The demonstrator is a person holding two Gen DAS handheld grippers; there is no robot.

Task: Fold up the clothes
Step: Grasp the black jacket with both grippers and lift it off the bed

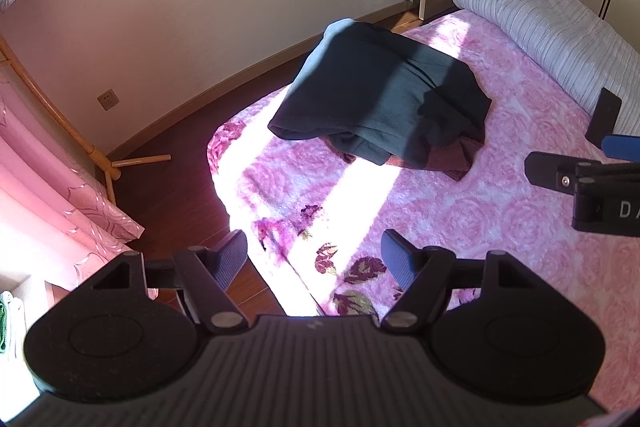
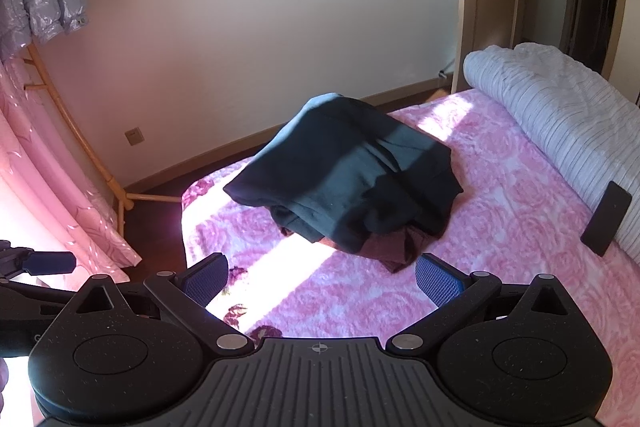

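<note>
i count two garments heaped at twelve o'clock: one dark green garment (image 2: 340, 179), one maroon garment (image 2: 396, 247); one rolled quilt (image 2: 560, 123), one phone (image 2: 606, 219).

Hard daylight from the window side, with blown-out bands across the bed

Sun enters from the left past the pink curtain (image 1: 60, 187), which glows and tints the wall; a diagonal stripe on the pink floral blanket (image 1: 460, 219) burns to pure white in both views, with a paler band behind the dark green garment (image 2: 352, 179), whose near half lies in shadow. Fisheye bending curves the skirting board (image 1: 224, 87) and door frame (image 2: 472, 7), and the corners vignette to black. Focus is sharp throughout, with no motion blur
</note>
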